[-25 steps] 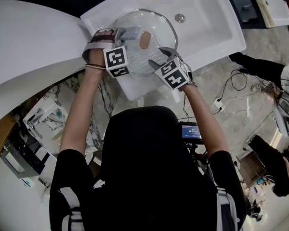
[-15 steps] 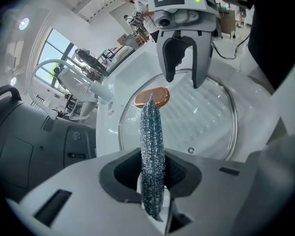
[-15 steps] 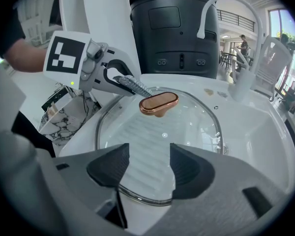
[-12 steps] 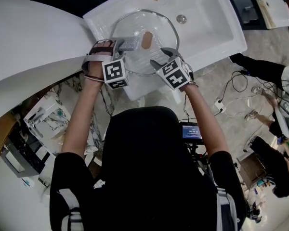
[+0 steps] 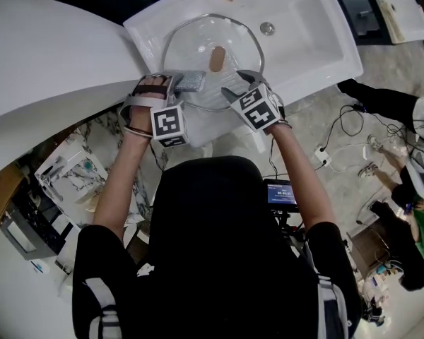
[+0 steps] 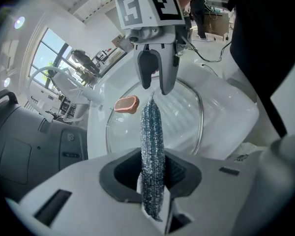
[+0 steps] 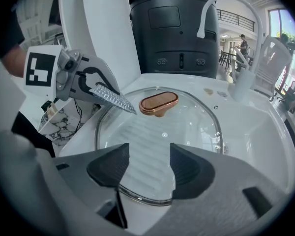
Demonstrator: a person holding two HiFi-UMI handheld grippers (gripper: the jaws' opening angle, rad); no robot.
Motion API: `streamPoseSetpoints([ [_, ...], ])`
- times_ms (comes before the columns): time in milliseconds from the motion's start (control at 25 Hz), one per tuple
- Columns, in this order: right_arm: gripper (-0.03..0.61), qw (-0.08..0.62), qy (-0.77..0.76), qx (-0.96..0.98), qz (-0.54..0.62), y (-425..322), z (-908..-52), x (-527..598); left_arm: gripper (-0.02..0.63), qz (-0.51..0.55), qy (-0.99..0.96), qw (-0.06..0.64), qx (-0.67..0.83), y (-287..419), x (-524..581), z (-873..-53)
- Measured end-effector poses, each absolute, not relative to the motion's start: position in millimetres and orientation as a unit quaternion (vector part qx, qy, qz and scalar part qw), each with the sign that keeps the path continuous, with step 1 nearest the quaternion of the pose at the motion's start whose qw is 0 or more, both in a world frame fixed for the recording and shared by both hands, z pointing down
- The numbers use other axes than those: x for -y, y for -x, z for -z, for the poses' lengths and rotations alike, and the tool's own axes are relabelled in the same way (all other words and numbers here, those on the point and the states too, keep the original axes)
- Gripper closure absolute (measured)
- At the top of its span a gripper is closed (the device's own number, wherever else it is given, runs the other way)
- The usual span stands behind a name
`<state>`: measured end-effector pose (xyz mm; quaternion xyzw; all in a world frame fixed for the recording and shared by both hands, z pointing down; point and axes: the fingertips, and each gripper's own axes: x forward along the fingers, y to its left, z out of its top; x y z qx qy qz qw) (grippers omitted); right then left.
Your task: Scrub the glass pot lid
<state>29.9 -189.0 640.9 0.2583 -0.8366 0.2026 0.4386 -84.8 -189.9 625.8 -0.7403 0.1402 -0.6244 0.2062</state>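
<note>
Down at the bottom of the head view it's just a person in a black tee [image 5: 219,260], both arms out over a white sink [image 5: 325,62]. The left gripper [image 5: 175,83] is clamped tight on a silvery mesh scrubber [image 6: 152,146]. The pad's held edge-on w/ its long axis running straight out along the jaws. From above, its free end pokes toward the right gripper and sits over the near-left edge of the lid. Can't tell if it's actually pressing on the glass. The right gripper [image 7: 148,167] has its jaws wide apart w/ nothing pinched. The lid's near rim runs across under the gap, no idea if it's touching tho. The glass pot lid [image 5: 230,44] lies flat, knob side up, on the ribbed drainboard part of the sink, between and just past the two grippers. It's round so no real long axis. The copper-coloured knob [image 5: 216,58] in the middle is oblong tho: its long way points away from the person in the head view & runs left-right across the right gripper view. The scrubber tip is near the knob but not on it. Past the lid there's the drain [image 5: 267,28] in the basin, then a white faucet [image 7: 209,14] and a big black appliance [image 7: 169,28] behind the sink.
</note>
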Motion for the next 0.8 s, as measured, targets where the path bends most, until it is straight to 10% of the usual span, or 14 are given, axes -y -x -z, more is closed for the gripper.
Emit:
streamPoseSetpoints([
  [800, 0.337, 0.435, -0.259, 0.839, -0.199, -28.7, -640.3, 189.8, 0.543, 0.625, 0.742, 0.186, -0.158, 85.6, 196.2, -628.0],
])
